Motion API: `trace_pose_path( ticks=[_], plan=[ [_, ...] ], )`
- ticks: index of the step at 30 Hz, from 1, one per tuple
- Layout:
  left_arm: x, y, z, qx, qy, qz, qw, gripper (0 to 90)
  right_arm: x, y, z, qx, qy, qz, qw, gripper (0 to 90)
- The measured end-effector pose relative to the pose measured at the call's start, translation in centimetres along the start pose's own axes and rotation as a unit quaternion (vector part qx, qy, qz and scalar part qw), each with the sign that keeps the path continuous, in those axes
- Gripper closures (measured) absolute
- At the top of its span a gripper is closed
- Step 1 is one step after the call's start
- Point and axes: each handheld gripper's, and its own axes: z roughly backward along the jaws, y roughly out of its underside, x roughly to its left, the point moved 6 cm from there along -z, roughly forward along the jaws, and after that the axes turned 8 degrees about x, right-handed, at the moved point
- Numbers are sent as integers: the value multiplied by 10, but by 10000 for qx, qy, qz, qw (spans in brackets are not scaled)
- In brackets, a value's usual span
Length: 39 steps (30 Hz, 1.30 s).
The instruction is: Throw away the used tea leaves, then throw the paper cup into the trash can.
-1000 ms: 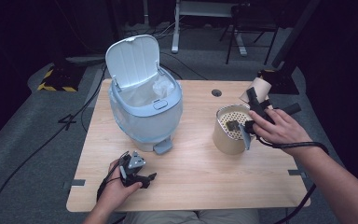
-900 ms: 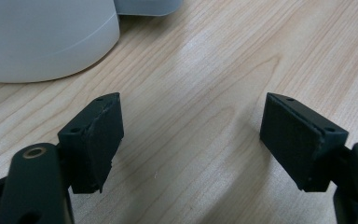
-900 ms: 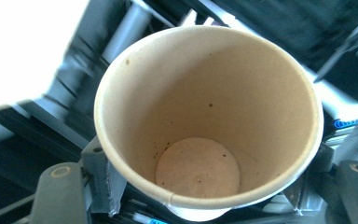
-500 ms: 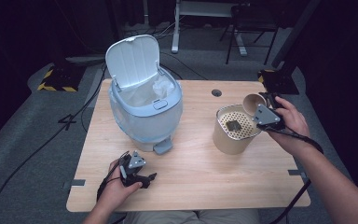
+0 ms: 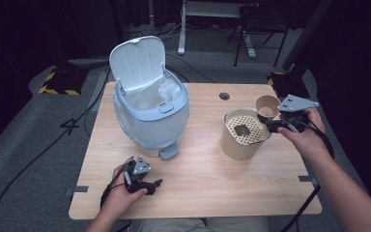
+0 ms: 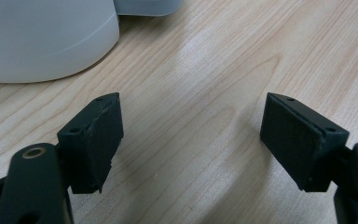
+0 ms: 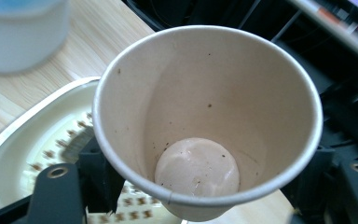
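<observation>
**Ana:** Wood, pale and grained, is what the counter (image 5: 207, 193) is made of. What lies at its left?

**Ben:** At the near left edge a hand rests on the counter with the left gripper (image 5: 147, 183). In the left gripper view its jaws stand wide apart, released, with bare wood between them.

**Ana:** And just beyond it?

**Ben:** A pale blue pedal bin (image 5: 149, 121) stands on the far left part of the counter. Its lid is tipped up and back, a white liner shows inside, and its grey pedal points toward the near edge. The curved base of the bin shows in the left gripper view at top left.

**Ana:** Further right?

**Ben:** A tan round container (image 5: 244, 135) with a perforated insert on top stands right of the middle, well apart from the bin. Something small and dark lies on the perforated top.

**Ana:** And the cup?

**Ben:** The paper cup (image 7: 205, 116) is in the right gripper (image 5: 270, 123), held above the far right rim of the container, tilted with its mouth toward the gripper's camera. The jaws have just eased slightly wider but grasp the cup at its sides. Inside are brown specks and a wet, pale bottom.
</observation>
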Motion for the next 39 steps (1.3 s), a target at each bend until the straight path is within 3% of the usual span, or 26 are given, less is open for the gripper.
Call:
trace_pose_path(
  ticks=[3, 4, 5, 6, 7, 8, 9, 13, 18, 24, 32, 39],
  plan=[
    [0, 0, 0, 0, -6, -3, 10000, 217, -1, 1, 1, -35, -296, -386, 9988, 283],
    [0, 0, 0, 0, -6, -3, 10000, 217, -1, 1, 1, -35, -296, -386, 9988, 283],
    [0, 0, 0, 1, -6, -3, 10000, 217, -2, 2, 1, -54, -501, -626, 9968, 283],
    [0, 0, 0, 1, -6, -3, 10000, 217, -2, 2, 1, -54, -501, -626, 9968, 283],
    [0, 0, 0, 2, -4, -1, 10000, 217, -2, 2, 2, -140, -745, -808, 9938, 283],
    [0, 0, 0, 2, -4, -1, 10000, 217, -2, 2, 2, -140, -745, -808, 9938, 283],
    [0, 0, 0, 1, -3, 0, 10000, 217, -2, 1, 3, -221, -918, -928, 9912, 283],
    [0, 0, 0, 0, -4, 1, 10000, 217, -2, -2, 5, -330, -1126, -1034, 9877, 282],
    [0, 0, 0, -1, -5, -4, 10000, 216, -4, -5, 7, -423, -1347, -944, 9855, 282],
    [0, -1, -1, -4, 2, 3, 10000, 210, -6, -7, 10, -436, -1353, -761, 9869, 282],
    [0, -1, -1, -1, 8, -6, 10000, 207, -3, -13, 11, -470, -1434, -725, 9859, 282],
    [0, -1, -1, 0, 7, -7, 10000, 207, 3, -33, 10, -585, -1583, -593, 9839, 281]
  ],
)
